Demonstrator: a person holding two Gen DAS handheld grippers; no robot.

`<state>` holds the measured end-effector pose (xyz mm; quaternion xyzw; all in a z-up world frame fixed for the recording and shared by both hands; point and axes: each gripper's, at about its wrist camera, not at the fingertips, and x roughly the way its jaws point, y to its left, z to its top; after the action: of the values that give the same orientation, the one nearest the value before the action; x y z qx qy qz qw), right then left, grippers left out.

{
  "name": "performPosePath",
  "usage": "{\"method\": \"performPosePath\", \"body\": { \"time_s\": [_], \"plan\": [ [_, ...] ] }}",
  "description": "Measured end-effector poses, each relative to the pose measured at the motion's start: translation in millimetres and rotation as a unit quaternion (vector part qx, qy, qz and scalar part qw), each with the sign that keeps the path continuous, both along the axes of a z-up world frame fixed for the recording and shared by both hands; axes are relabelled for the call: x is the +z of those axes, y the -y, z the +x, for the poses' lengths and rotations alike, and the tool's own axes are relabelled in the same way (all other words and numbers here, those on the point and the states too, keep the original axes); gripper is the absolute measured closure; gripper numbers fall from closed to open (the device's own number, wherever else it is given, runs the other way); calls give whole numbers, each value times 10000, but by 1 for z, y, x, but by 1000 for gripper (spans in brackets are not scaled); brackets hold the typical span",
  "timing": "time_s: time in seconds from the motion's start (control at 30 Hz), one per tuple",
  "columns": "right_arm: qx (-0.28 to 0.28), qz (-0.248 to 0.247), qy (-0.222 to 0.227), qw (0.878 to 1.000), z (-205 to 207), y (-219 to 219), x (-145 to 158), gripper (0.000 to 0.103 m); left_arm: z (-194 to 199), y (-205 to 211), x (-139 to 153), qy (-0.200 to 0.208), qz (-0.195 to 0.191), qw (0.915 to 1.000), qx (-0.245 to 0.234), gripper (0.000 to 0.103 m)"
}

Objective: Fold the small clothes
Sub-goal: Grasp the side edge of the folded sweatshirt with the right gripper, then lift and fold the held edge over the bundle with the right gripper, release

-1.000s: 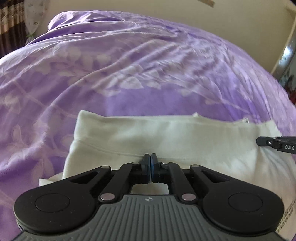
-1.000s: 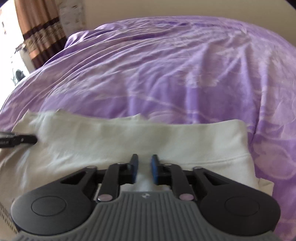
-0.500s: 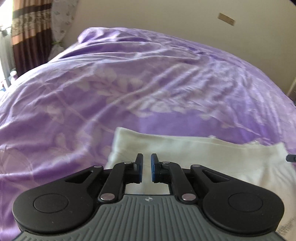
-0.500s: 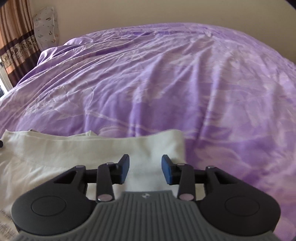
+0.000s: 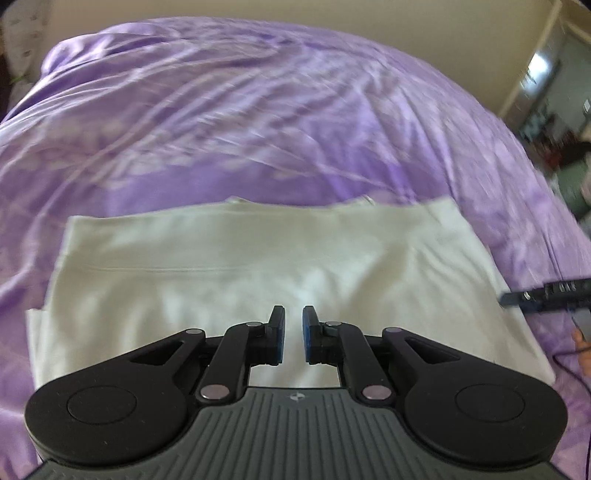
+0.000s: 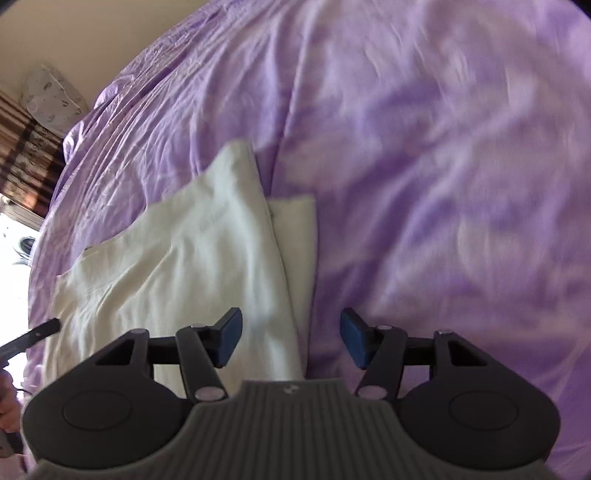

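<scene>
A folded cream-white garment (image 5: pixel 258 266) lies flat on the purple bedspread (image 5: pixel 258 122). My left gripper (image 5: pixel 293 334) hovers over its near edge with a small gap between the blue pads, holding nothing. The tip of the right gripper (image 5: pixel 546 295) shows at the garment's right edge. In the right wrist view the garment (image 6: pixel 177 266) lies to the left, with an under layer (image 6: pixel 299 236) sticking out on its right side. My right gripper (image 6: pixel 291 341) is wide open over that right edge, empty. The left gripper's tip (image 6: pixel 33 334) shows at far left.
The purple leaf-print bedspread (image 6: pixel 443 166) spreads all around the garment. A cream wall (image 5: pixel 332 18) stands behind the bed. A pillow (image 6: pixel 51 99) and a brown striped curtain (image 6: pixel 22 147) are at the far left. A doorway (image 5: pixel 550 96) opens at the right.
Both grippers have let go of the garment and opened, the right one widely. The right gripper has swung round to the garment's right side. The left has pulled back over the near edge.
</scene>
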<state>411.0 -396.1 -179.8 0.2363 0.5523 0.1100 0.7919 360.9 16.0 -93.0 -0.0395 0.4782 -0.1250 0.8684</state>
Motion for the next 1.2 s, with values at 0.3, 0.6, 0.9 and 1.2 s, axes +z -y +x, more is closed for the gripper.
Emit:
{"method": "performPosePath", "body": {
  "time_s": [0.3, 0.6, 0.9, 1.2],
  "plan": [
    [-116, 797, 102, 9967, 5, 5, -26, 67, 32, 42, -40, -294, 433, 9985, -171, 90],
    [-90, 1225, 122, 9924, 7, 9, -39, 89, 54, 42, -57, -390, 293, 9988, 61, 90],
    [-68, 1008, 393, 9941, 2, 3, 0, 95, 22, 11, 1, -22, 495, 9987, 127, 87],
    [228, 532, 824, 9949, -5, -60, 92, 95, -32, -28, 60, 277, 851, 9958, 196, 83]
  ]
}}
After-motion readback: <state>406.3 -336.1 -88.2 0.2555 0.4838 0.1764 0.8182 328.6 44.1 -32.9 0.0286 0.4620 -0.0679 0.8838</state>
